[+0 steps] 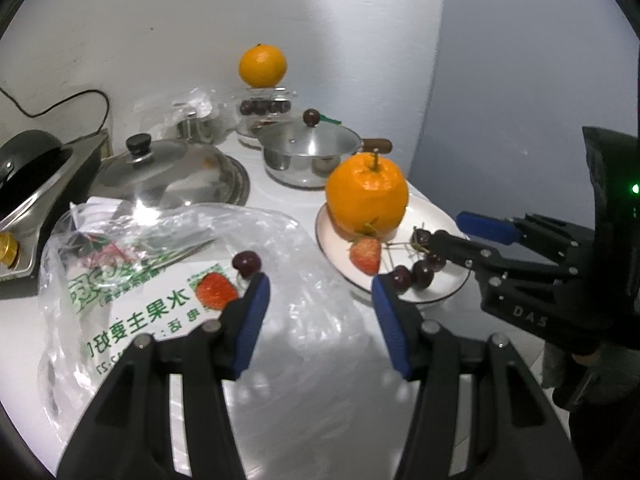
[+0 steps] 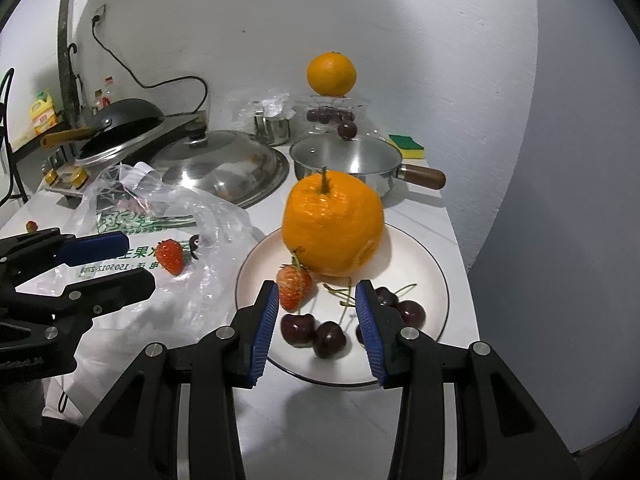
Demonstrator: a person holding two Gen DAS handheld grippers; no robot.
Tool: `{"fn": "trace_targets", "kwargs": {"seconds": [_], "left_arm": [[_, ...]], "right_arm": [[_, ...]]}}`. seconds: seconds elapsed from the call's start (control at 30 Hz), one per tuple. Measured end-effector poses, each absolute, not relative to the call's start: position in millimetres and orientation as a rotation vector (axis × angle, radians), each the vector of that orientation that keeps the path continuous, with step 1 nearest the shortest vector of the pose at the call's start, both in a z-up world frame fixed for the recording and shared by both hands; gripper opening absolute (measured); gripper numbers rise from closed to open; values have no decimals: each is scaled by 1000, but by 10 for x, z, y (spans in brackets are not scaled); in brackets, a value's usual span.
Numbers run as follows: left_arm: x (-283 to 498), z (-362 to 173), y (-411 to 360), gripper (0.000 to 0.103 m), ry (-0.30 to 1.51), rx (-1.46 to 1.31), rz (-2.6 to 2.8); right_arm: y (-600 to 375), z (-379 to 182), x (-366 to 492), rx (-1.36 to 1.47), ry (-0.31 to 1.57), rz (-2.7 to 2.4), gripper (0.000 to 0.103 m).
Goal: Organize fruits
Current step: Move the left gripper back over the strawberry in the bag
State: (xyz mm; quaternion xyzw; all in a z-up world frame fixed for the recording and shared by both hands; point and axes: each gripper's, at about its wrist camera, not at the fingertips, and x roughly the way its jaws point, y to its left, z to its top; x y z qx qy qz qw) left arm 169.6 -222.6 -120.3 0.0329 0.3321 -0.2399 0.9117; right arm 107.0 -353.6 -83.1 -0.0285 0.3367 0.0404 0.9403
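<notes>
Both sets of fingers are parted with nothing between them. The left gripper (image 1: 320,292) hovers over the plastic bag (image 1: 160,280), where a strawberry (image 1: 216,290) and cherry (image 1: 247,263) lie just beyond its left fingertip, likely next to collect. The right gripper (image 2: 316,304) faces the plate (image 2: 424,264), with orange (image 2: 332,226), strawberry and cherries (image 2: 312,332) gathered just ahead.
</notes>
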Motion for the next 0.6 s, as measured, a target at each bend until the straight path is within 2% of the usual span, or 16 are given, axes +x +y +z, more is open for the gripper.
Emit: {"fn": "trace_targets", "kwargs": {"seconds": [0.6], "left_arm": [[1762, -1247, -1781, 55, 689, 22, -434]], "right_arm": [[-3154, -825, 1191, -94, 697, 123, 42]]}}
